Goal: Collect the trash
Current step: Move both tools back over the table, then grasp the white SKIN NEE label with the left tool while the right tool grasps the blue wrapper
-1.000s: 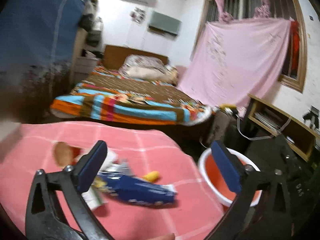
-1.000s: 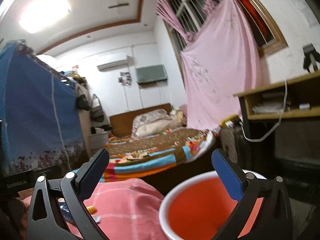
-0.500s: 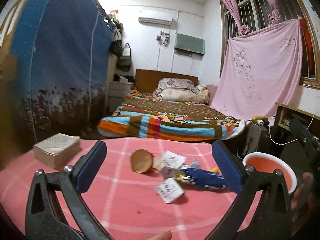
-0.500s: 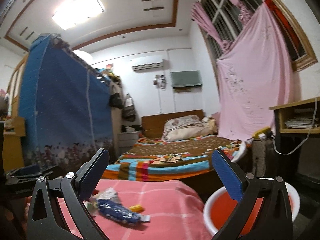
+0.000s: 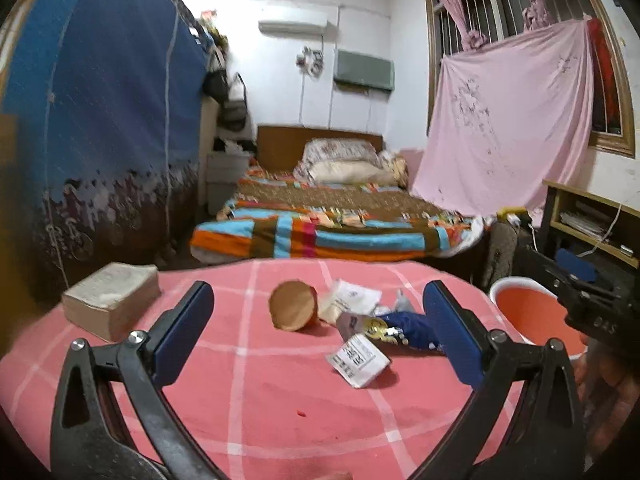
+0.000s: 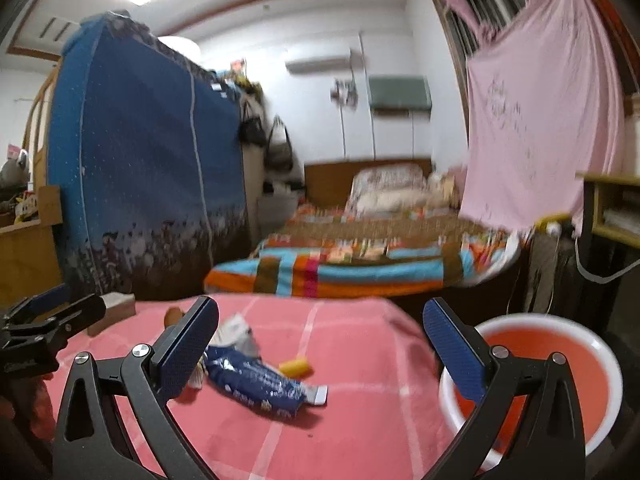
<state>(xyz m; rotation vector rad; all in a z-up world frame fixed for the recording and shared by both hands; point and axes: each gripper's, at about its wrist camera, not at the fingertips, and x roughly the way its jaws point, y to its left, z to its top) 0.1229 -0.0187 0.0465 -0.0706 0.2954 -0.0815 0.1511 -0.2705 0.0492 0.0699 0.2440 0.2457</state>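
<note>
Swung down from the ceiling toward the desk [image 6: 360, 420], the right claw [image 6: 320, 352] and left claw [image 5: 320, 332] gaped empty, the blue wrapper [image 6: 256, 384] and scraps still uncollected beside the empty red basin [image 6: 560, 372].

One book [image 5: 112, 300], one brown cup [image 5: 294, 310], one blue wrapper [image 6: 256, 384], two white packets [image 5: 358, 360], one yellow scrap [image 6: 296, 367] ahead; one red basin [image 6: 560, 380] right.

Left hand-held gripper [image 5: 318, 330] agape, empty; right hand-held gripper [image 6: 320, 344] likewise.
</note>
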